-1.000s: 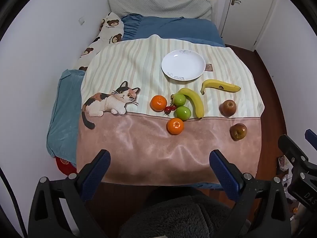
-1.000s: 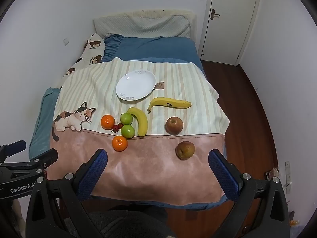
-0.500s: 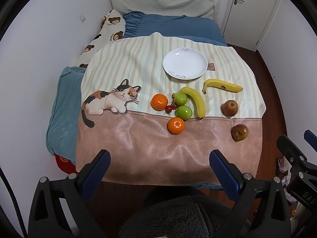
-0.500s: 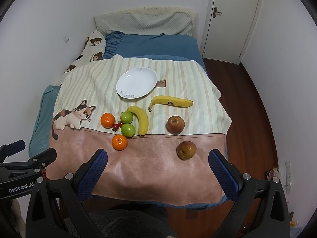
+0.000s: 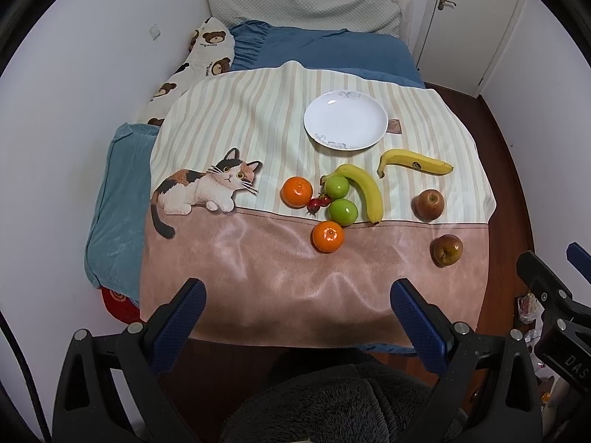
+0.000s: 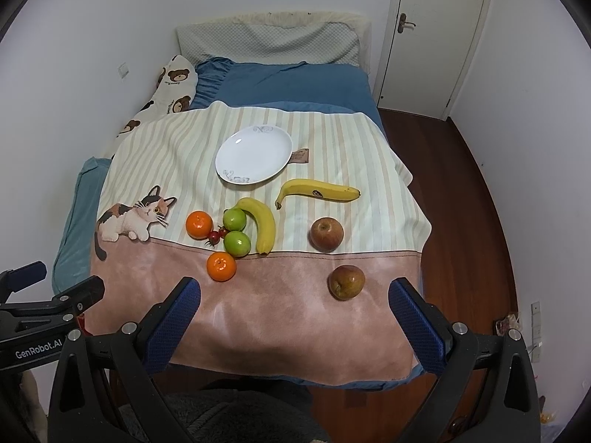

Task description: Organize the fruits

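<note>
The bed's near edge is cut off behind both tools, and the small red fruits (image 5: 319, 202) wedged among the pile are too small to name. Taking the white plate (image 5: 345, 119) as landmark: two bananas (image 5: 364, 189) lie just nearer than it, two green apples (image 5: 342, 211) and two oranges (image 5: 296, 191) nearer and to its left, two reddish apples (image 6: 326, 233) nearer and to its right. The left tool (image 5: 299, 323) and right tool (image 6: 293, 313) both stand wide apart and empty, hovering well short of all the fruit, nearest the cloth's (image 5: 258, 265) pink border
</note>
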Demonstrator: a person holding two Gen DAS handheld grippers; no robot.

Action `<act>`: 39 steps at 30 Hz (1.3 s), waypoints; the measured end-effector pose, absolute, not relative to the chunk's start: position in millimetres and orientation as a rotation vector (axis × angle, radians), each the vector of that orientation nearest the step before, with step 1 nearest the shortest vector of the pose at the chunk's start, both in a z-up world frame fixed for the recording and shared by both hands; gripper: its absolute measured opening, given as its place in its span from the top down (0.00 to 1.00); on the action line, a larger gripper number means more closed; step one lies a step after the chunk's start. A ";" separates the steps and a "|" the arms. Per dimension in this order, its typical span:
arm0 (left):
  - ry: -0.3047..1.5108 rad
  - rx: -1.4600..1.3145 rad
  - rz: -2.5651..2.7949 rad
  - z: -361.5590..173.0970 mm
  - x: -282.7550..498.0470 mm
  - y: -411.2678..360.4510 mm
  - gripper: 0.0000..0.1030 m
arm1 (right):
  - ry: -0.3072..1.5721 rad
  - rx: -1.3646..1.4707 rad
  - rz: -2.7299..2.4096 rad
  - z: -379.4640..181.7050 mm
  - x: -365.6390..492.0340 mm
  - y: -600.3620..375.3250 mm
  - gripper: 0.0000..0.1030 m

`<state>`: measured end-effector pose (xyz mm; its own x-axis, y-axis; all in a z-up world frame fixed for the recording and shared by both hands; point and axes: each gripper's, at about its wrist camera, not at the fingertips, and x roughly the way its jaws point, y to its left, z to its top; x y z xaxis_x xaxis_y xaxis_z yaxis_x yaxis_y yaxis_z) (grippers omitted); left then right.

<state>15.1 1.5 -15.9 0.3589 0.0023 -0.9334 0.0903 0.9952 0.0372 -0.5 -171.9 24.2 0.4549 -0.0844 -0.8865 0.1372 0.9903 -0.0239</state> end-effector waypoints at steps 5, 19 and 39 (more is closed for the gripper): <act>1.204 0.088 -0.055 -15.3 17.3 0.0 0.01 | 1.090 0.052 -0.136 24.5 1.8 -173.5 0.00; 1.205 0.085 -0.050 -11.5 24.7 -0.9 0.01 | 1.101 0.059 -0.132 21.6 12.5 -176.2 0.00; 1.198 0.092 -0.052 -9.5 29.3 -2.9 0.01 | 1.101 0.062 -0.133 22.6 16.7 -179.5 0.00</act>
<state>29.3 -2.9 -9.5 0.3639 0.0089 -0.9314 0.0891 0.9950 0.0443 16.7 -179.5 22.6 0.4454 -0.0765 -0.8920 0.1380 0.9903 -0.0161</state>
